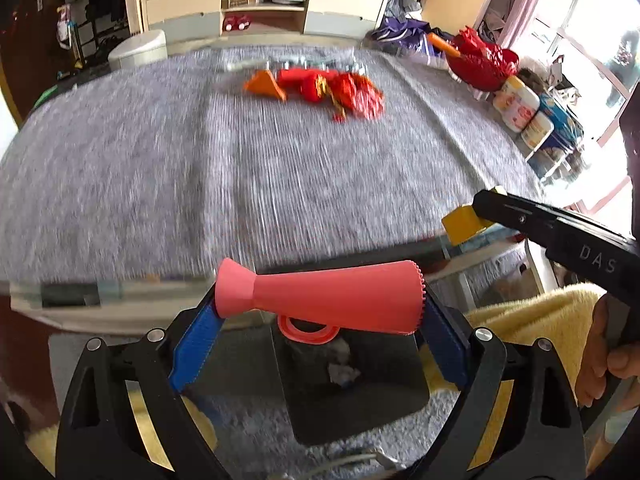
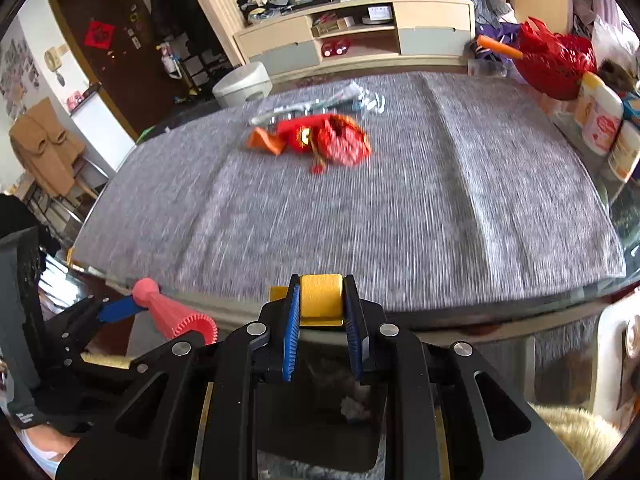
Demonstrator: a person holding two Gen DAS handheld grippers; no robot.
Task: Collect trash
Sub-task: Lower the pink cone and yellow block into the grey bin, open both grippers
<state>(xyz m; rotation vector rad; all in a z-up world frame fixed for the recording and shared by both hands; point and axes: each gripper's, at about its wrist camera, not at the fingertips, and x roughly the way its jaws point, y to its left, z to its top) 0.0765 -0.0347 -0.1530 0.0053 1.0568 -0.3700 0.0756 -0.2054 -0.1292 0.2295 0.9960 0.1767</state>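
Pink cone [image 1: 320, 296] pinched lengthwise between left fingers [image 1: 196, 340]; yellow block [image 2: 321, 300] pinched between right fingers [image 2: 291, 336].

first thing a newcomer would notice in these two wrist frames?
Each gripper holds a piece over a dark bin below the table's near edge: the left gripper clamps a pink horn-shaped toy end to end, and the right gripper pinches a small yellow block. Next, the red and orange trash pile toward the far side of the grey table cover.
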